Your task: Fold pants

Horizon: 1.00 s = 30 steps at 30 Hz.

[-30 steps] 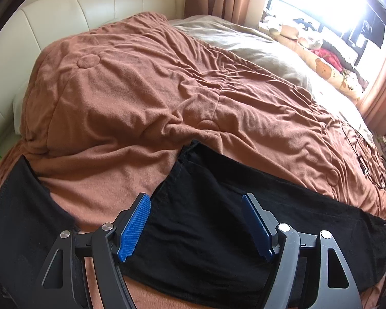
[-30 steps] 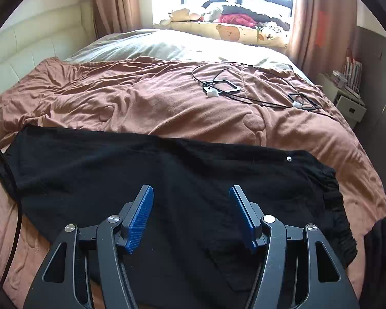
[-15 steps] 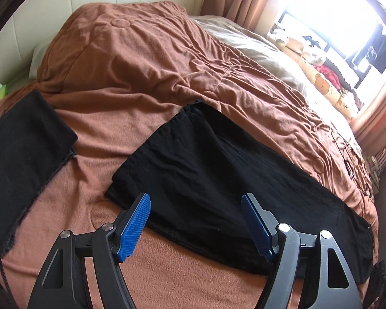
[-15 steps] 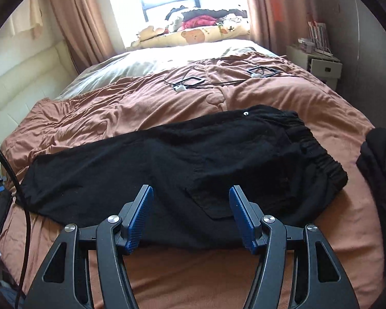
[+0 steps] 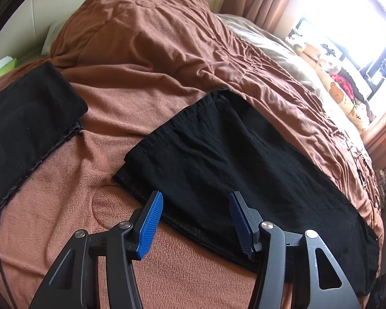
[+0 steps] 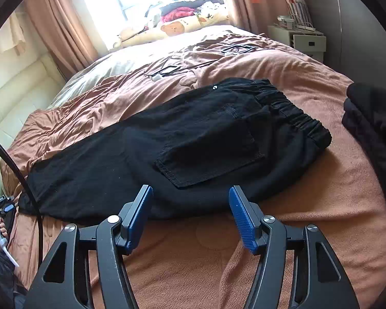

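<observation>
**Black pants laid long on the bed, folding barely begun**

The black pants (image 6: 167, 149) lie flat across the brown blanket (image 6: 308, 82), apparently one leg stacked on the other, stretched full length. Their elastic waistband (image 6: 296, 113) sits ahead and to the right of the right gripper (image 6: 190, 213), whose jaws stand apart over bare blanket just short of the pants' near edge, holding nothing. The leg hems (image 5: 151, 139) lie ahead and to the left of the left gripper (image 5: 196, 216); its jaws have just been closing yet remain apart, the near edge of the leg between them, with no pinch visible. A second dark garment (image 5: 25, 118) lies further left. Judging by this, the lengthwise fold looks done; the crosswise folds remain.
</observation>
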### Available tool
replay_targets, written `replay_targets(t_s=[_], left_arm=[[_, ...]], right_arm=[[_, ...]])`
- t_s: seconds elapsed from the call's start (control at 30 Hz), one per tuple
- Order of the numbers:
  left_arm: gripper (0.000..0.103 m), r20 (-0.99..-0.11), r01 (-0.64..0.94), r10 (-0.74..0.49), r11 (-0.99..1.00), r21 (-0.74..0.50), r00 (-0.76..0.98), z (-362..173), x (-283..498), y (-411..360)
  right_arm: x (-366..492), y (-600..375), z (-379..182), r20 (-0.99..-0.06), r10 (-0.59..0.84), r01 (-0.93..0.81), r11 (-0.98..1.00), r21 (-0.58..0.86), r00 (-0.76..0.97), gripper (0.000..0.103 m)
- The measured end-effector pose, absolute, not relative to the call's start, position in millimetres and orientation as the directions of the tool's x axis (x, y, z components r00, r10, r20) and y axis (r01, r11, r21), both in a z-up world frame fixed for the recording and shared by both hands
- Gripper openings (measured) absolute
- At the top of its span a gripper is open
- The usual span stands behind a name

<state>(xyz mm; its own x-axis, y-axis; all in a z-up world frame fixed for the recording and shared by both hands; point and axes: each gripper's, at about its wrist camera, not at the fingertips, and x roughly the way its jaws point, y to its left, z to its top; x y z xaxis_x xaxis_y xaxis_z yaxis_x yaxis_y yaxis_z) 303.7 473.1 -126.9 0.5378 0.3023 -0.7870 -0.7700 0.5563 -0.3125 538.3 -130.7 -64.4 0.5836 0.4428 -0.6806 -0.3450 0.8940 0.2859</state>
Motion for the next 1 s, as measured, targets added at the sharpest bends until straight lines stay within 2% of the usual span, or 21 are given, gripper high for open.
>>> replay_targets(t_s=[0.47,0.53,0.6,0.63,1.0], left_arm=[[0.052,-0.824,-0.840,0.304,0.433,-0.327,0.478,-164,320,499],[0.043,-0.828,-0.852,0.314,0.413,-0.321,0.464,-166,320,501],[0.009,-0.836,-0.873,0.330,0.380,-0.307,0.438,-168,317,504],[0.005,-0.835,-0.877,0.332,0.362,-0.317,0.439,-168,313,506],[0.002,-0.806,-0.857,0.313,0.304,-0.417,0.503,-155,283,506]], right_arm=[[584,-126,-103,-0.733,0.417,-0.236,0.909,0.344,0.537,0.060],[587,-127,-106,-0.732,0.416,-0.229,0.909,0.348,0.539,0.060],[590,-128,-108,-0.733,0.418,-0.218,0.908,0.358,0.537,0.060],[591,-129,-110,-0.733,0.418,-0.211,0.908,0.363,0.536,0.060],[591,-141,-114,-0.727,0.421,-0.170,0.902,0.396,0.542,0.060]])
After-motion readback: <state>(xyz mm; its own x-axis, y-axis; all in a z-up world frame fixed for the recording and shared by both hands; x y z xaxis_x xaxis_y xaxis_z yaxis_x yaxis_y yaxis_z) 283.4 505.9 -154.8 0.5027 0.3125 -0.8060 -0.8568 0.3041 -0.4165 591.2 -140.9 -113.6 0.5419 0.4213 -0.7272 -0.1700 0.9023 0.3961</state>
